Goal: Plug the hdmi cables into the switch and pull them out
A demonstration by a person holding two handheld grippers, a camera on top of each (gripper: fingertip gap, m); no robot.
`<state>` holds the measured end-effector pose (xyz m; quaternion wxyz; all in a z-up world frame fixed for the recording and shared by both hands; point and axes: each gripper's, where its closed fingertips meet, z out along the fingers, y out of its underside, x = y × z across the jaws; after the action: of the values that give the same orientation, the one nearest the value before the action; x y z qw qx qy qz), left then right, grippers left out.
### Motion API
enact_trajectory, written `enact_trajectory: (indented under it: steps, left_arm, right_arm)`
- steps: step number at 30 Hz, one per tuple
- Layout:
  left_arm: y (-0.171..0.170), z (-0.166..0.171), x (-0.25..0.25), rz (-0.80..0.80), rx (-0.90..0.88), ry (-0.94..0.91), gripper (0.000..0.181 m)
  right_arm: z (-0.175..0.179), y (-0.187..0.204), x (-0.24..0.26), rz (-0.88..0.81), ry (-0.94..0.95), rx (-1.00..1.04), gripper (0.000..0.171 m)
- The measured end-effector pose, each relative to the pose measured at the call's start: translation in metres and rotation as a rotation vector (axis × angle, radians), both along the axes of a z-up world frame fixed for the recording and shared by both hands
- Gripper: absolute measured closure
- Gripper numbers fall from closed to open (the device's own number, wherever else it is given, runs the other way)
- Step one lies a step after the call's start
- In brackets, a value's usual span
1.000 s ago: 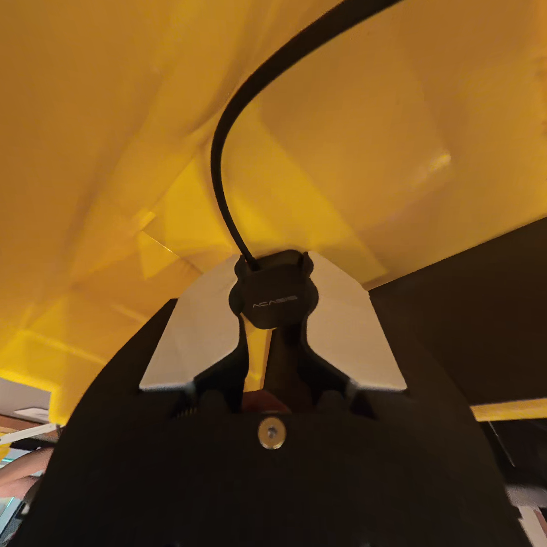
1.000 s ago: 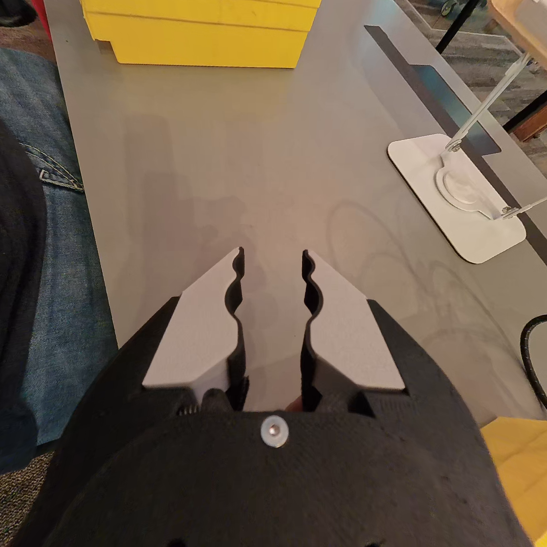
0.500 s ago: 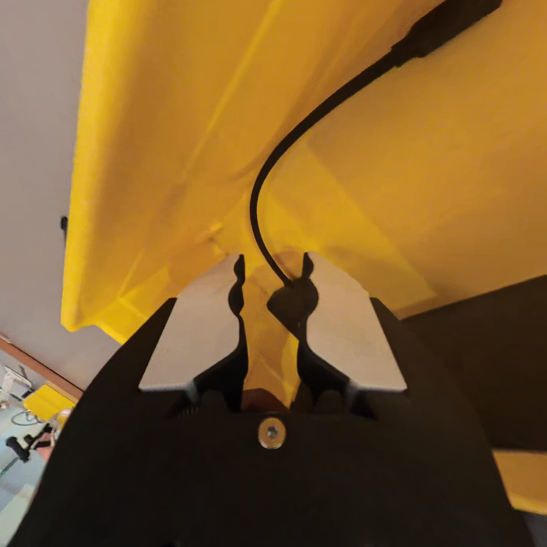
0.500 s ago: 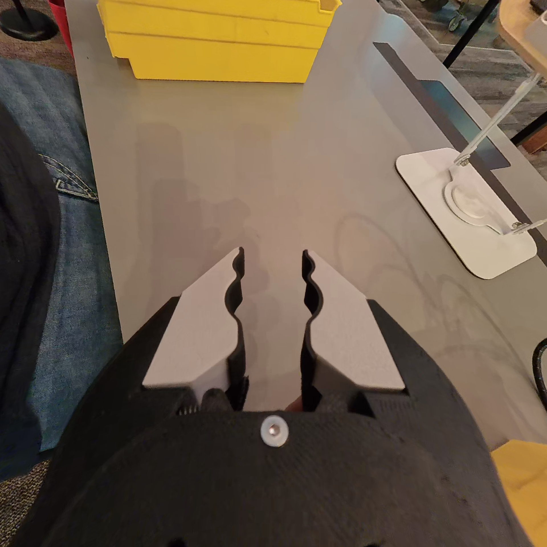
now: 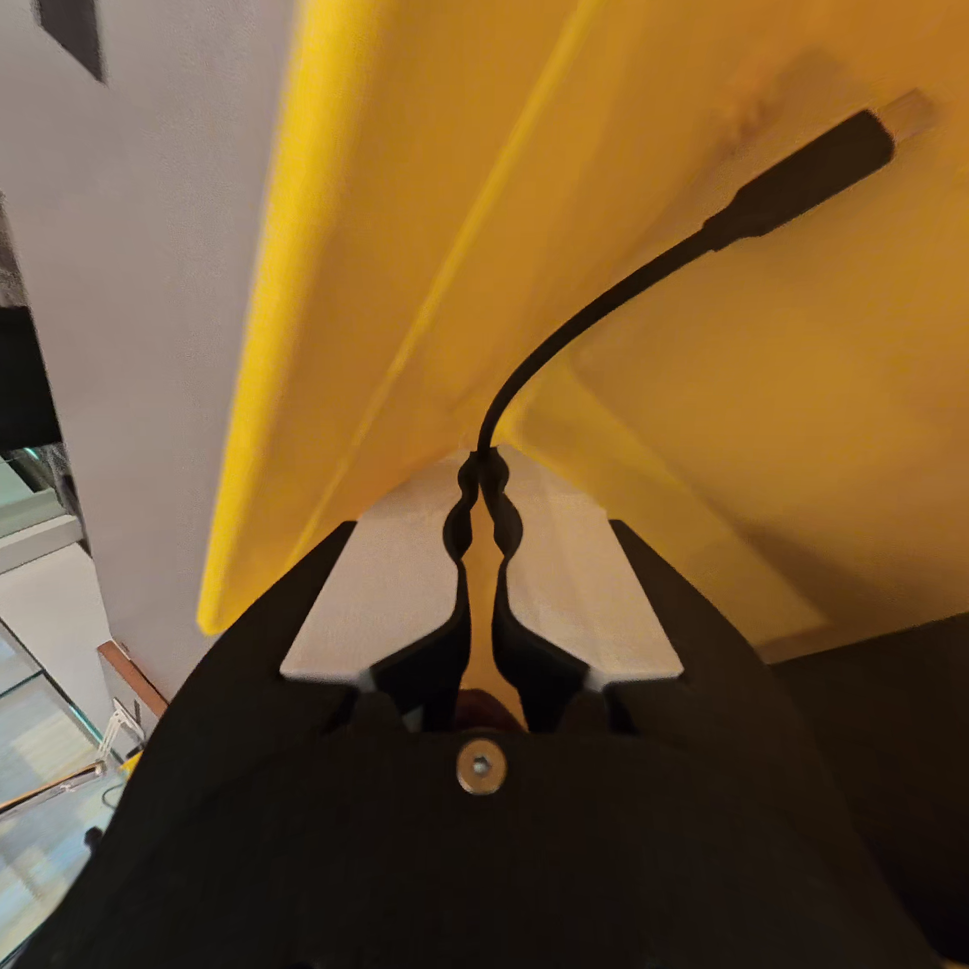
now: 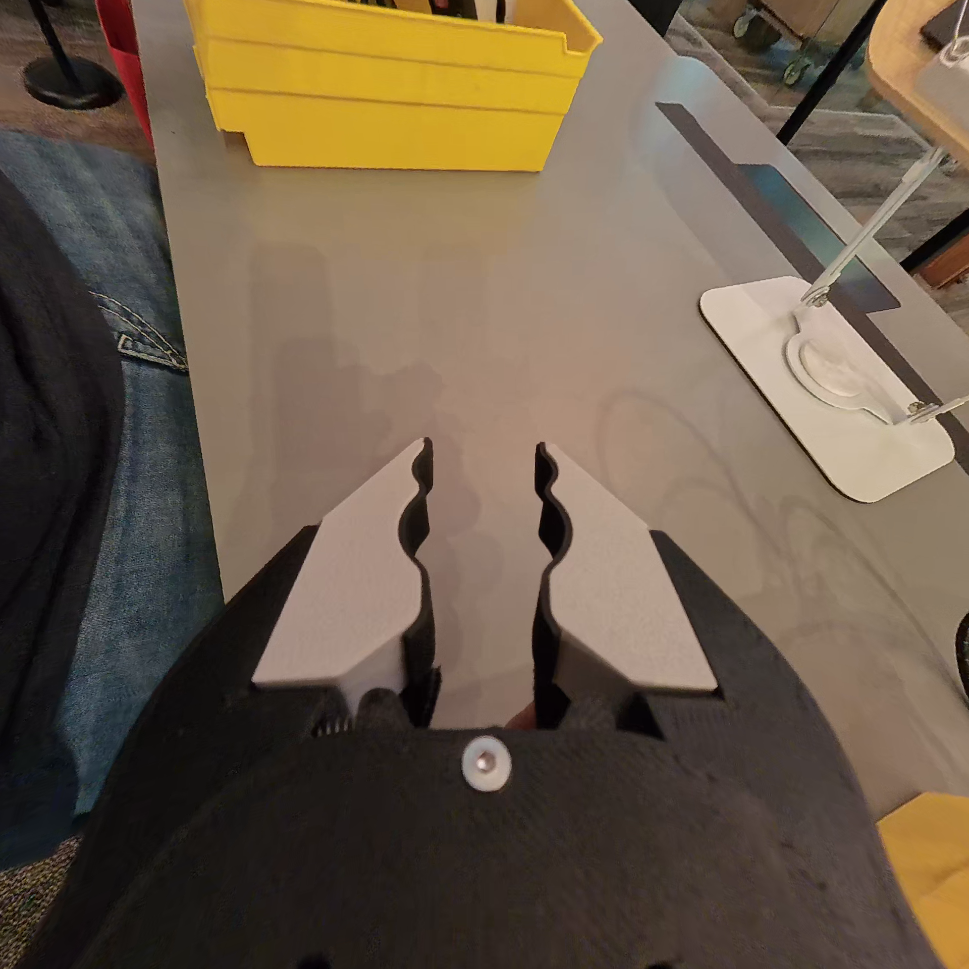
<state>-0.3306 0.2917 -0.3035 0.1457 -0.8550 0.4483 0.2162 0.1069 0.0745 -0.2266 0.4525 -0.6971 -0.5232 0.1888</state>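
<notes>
In the left wrist view my left gripper [image 5: 480,461] is shut, its fingertips nipping a thin black cable [image 5: 571,325]. The cable curves up and right to a black HDMI plug [image 5: 807,183] with a bare metal end, lying inside a yellow bin [image 5: 419,236]. The switch body does not show; I cannot tell if it sits between the jaws. In the right wrist view my right gripper [image 6: 483,445] is open and empty, held above the grey table [image 6: 419,288].
A yellow bin [image 6: 388,99] stands at the table's far end. A white stand base [image 6: 776,377] with thin metal legs sits at the right. A black cable loop [image 6: 962,660] and a yellow corner [image 6: 933,860] show at the right edge. A person's jeans are at the left. The left gripper's tips are roughly 50 cm from the right gripper's.
My left gripper has closed from a wide hold on the round black switch to a near-shut pinch on its cable, and has swung so the plug shows. The right gripper has pulled back slightly.
</notes>
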Motion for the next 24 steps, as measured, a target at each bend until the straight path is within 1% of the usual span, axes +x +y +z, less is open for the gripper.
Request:
enact_trajectory:
  steps: [4,10,13,21,24]
  left_arm:
    - [-0.006,0.029,0.007,-0.032,0.084,-0.029,0.179]
    - [-0.016,0.092,0.024,-0.085,0.263,-0.077,0.179]
    - [-0.020,0.118,0.034,-0.118,0.355,-0.085,0.179]
    - [-0.030,0.173,0.075,-0.242,0.577,-0.122,0.181]
    - [-0.037,0.189,0.098,-0.293,0.617,-0.142,0.181]
  right_arm:
    - [0.003,0.002,-0.003,0.008,0.004,0.006,0.134]
    - [0.006,0.002,-0.009,0.016,0.017,0.014,0.134]
    - [0.008,0.001,-0.012,0.022,0.018,0.018,0.134]
    - [0.018,0.003,-0.015,0.020,0.042,0.054,0.134]
    - [0.025,0.006,-0.019,0.015,0.056,0.082,0.134]
